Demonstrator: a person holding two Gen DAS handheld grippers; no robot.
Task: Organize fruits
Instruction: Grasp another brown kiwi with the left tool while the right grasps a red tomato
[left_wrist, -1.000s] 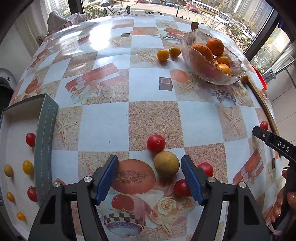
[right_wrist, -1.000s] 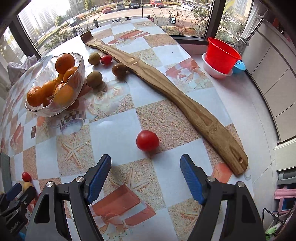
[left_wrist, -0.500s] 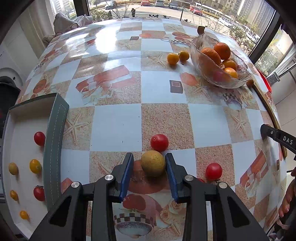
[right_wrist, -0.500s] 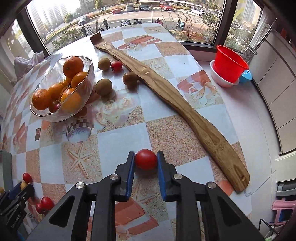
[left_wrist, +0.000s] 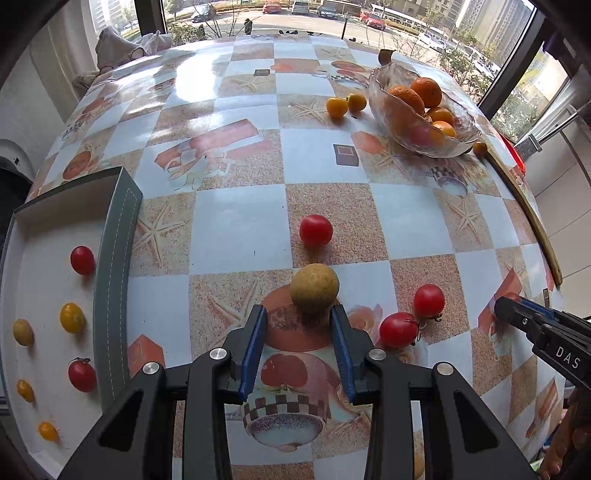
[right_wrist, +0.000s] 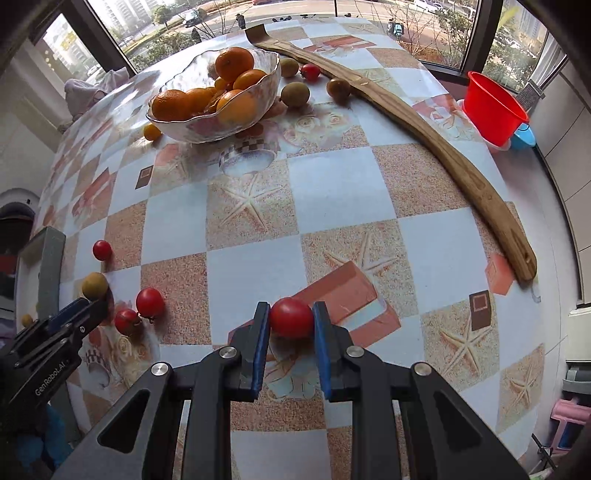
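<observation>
My left gripper (left_wrist: 298, 316) is shut on a yellow-green round fruit (left_wrist: 314, 287) held between its blue pads just above the table. My right gripper (right_wrist: 289, 319) is shut on a red tomato (right_wrist: 291, 317) and shows at the right edge of the left wrist view (left_wrist: 509, 308). A loose red tomato (left_wrist: 315, 230) lies beyond the yellow fruit, and two more tomatoes (left_wrist: 428, 301) (left_wrist: 398, 329) lie to its right. A white tray (left_wrist: 48, 251) at the left holds several small red and yellow tomatoes. A glass bowl (left_wrist: 460, 138) of oranges stands at the far right.
A long wooden board (right_wrist: 443, 147) curves along the table's right side. A red bucket (right_wrist: 493, 107) stands on the sill beyond it. Kiwis (right_wrist: 295, 93) and a small tomato (right_wrist: 310, 71) lie by the bowl (right_wrist: 177, 125). Two small oranges (left_wrist: 337, 107) lie left of the bowl.
Both grippers went from wide open to shut, the left on the yellow fruit, the right on the red tomato. Both have since drawn back and up with their fruit.
</observation>
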